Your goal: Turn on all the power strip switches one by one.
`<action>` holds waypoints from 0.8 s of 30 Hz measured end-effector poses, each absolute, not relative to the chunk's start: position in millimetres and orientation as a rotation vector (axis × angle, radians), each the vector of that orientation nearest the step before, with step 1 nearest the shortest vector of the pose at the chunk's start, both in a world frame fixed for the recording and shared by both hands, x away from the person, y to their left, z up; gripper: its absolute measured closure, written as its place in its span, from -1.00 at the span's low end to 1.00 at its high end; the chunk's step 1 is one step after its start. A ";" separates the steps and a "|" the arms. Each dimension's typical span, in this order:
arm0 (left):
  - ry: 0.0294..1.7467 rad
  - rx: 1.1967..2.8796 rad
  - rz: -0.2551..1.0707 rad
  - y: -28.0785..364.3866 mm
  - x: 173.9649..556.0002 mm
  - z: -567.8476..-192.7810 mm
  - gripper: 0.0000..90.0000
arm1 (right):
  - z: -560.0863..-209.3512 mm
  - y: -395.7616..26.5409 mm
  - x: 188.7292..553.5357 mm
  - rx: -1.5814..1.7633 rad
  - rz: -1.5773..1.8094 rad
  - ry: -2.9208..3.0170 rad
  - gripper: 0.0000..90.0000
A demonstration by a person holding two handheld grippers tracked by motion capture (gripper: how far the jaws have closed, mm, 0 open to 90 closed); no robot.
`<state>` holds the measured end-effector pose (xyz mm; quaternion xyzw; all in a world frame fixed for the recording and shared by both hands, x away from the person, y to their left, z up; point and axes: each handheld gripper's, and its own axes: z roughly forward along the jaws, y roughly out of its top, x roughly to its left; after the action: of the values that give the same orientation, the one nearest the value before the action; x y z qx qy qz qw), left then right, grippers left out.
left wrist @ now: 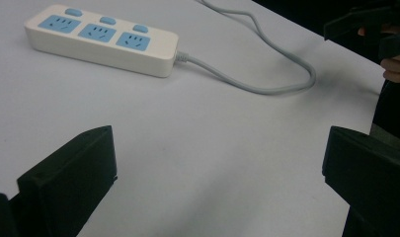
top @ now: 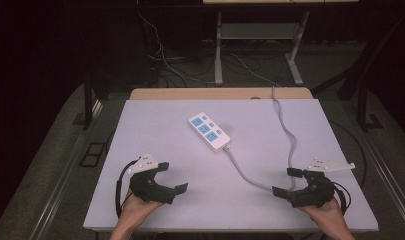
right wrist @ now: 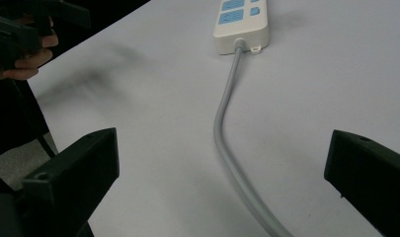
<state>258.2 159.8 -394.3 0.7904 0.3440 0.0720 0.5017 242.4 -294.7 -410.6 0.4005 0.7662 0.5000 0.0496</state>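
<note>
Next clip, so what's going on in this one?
A person sits at a white table, holding a two-jaw tool in each hand. The left tool and the right tool both rest near the table's near edge, jaws wide open, holding nothing. A white power strip with blue sockets lies mid-table, untouched. Its grey cable curves toward the right tool, then runs back off the far edge. Nothing is being handled yet.
</note>
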 end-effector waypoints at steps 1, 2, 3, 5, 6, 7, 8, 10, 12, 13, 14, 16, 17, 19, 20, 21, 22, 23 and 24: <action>0.828 1.915 0.172 158.4 259.7 -393.1 -1.00 | -410.6 -294.9 242.4 1.222 1.523 2.334 -0.99; 0.825 1.923 0.173 157.2 261.3 -391.9 -1.00 | -410.7 -295.1 242.4 1.222 1.522 2.332 -0.99; 0.822 1.924 0.172 155.8 262.7 -390.9 -1.00 | -410.7 -295.3 242.4 1.221 1.521 2.333 -0.99; 0.817 1.932 0.166 153.4 265.4 -389.0 -1.00 | -410.9 -295.9 242.4 1.223 1.519 2.332 -0.99; 0.814 1.936 0.164 152.1 266.7 -388.1 -1.00 | -410.9 -295.9 242.4 1.223 1.519 2.332 -0.99; 0.811 1.939 0.161 150.9 267.9 -387.3 -1.00 | -411.0 -296.0 242.4 1.224 1.518 2.330 -0.99; 0.808 1.946 0.159 149.9 269.1 -386.4 -1.00 | -411.1 -296.1 242.5 1.225 1.518 2.330 -0.99; 0.805 1.951 0.156 147.7 271.0 -384.9 -1.00 | -411.2 -296.3 242.7 1.227 1.518 2.329 -0.99; 0.800 1.959 0.154 146.2 273.1 -383.3 -1.00 | -411.4 -296.3 242.7 1.226 1.516 2.330 -0.99; 0.799 1.960 0.151 145.6 274.2 -382.6 -1.00 | -411.4 -296.3 242.7 1.225 1.515 2.332 -0.99; 0.799 1.963 0.149 145.2 275.4 -381.9 -1.00 | -411.5 -296.3 242.7 1.225 1.515 2.332 -0.99; 0.799 1.965 0.144 144.0 277.5 -380.7 -1.00 | -411.6 -296.5 242.7 1.223 1.514 2.333 -0.99; 0.796 1.970 0.143 143.5 278.7 -380.2 -1.00 | -411.8 -296.6 242.7 1.222 1.510 2.332 -0.99; 0.794 1.976 0.139 142.7 281.0 -379.4 -1.00 | -412.1 -296.6 242.8 1.225 1.508 2.333 -0.99; 0.796 1.975 0.136 142.5 282.0 -379.0 -1.00 | -412.1 -296.6 242.8 1.225 1.508 2.333 -0.99; 0.796 1.975 0.129 142.4 283.2 -378.5 -1.00 | -412.2 -296.5 242.9 1.220 1.509 2.334 -0.99; 0.797 1.975 0.125 142.1 284.2 -378.1 -1.00 | -412.2 -296.5 242.9 1.220 1.509 2.334 -0.99; 0.796 1.979 0.123 141.7 285.5 -377.5 -1.00 | -412.1 -296.5 242.9 1.221 1.509 2.334 -0.99; 0.796 1.985 0.120 141.1 286.7 -376.8 -1.00 | -412.2 -296.4 243.0 1.220 1.507 2.334 -0.99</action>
<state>286.7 141.1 -376.8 0.8133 0.3260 0.0493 0.4794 243.0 -296.4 -412.2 0.4014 0.7681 0.4960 0.0534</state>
